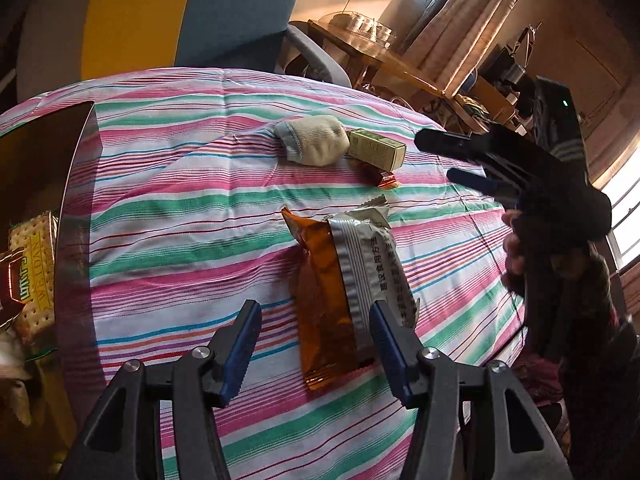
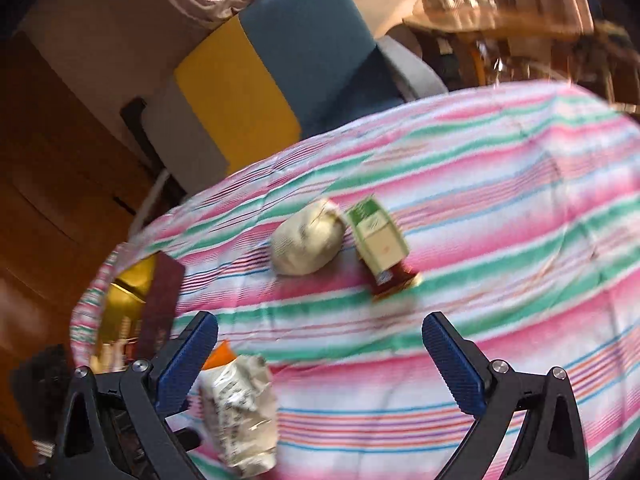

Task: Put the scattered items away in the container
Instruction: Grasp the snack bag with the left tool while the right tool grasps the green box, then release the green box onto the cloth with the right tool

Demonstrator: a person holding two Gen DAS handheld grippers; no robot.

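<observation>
An orange and silver snack packet point(image 1: 344, 280) lies on the striped cloth, its near end between the fingers of my open left gripper point(image 1: 316, 344), which does not touch it. Farther back sit a rolled cream sock point(image 1: 314, 140), a green box point(image 1: 376, 148) and a small red packet point(image 1: 384, 178). The dark container point(image 1: 76, 200) at the left holds a cracker packet point(image 1: 32, 272). My right gripper point(image 1: 454, 158) hovers open at the right. In the blurred right wrist view, the right gripper point(image 2: 318, 332) stands open and empty, short of the sock point(image 2: 308, 240) and green box point(image 2: 376, 236); the snack packet point(image 2: 240, 404) lies by its left finger.
A blue and yellow chair point(image 1: 224, 12) stands behind the round table. A wooden table point(image 1: 360, 48) with glassware is farther back. The cloth's edge point(image 1: 516, 308) drops off at the right, where a hand point(image 1: 514, 248) holds the right gripper. The container wall point(image 2: 162, 304) shows at the left.
</observation>
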